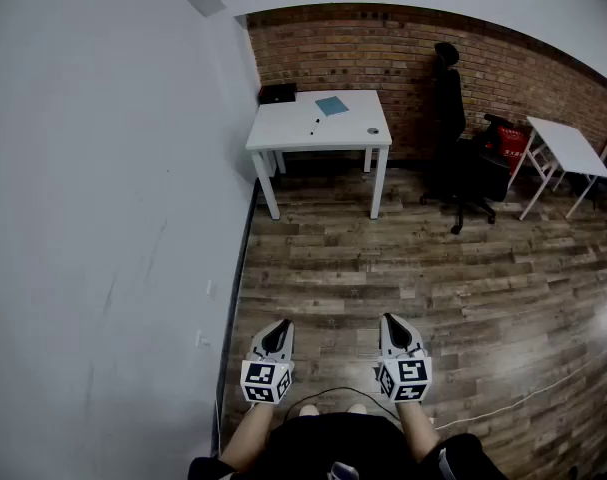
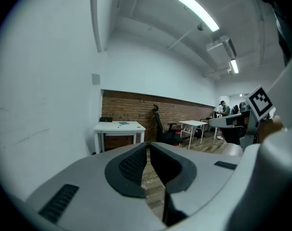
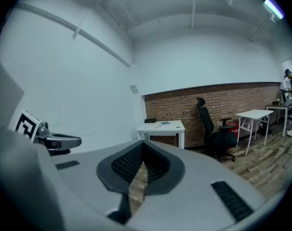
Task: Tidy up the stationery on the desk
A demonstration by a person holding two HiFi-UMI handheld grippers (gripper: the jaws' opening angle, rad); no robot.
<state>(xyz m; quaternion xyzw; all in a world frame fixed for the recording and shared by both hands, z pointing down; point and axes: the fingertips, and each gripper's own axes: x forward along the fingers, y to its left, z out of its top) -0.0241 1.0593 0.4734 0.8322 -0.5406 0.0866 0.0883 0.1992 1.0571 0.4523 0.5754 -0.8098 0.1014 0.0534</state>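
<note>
Stationery [image 1: 331, 105] is sitting upper centre in head view, unreached. Grey wall [image 1: 103, 218] is bounding the left; wood floor [image 1: 383, 268] is leaving wide walking room. White desk [image 1: 318, 138] is hugging the wall, office chair [image 1: 458, 158] crowding its right edge. Left gripper [image 1: 281, 324] and right gripper [image 1: 390, 319] are hanging bottom centre, all jaws closed, gripping nothing, likely just being carried. Black box [image 1: 277, 94] is occupying 1 back corner.
</note>
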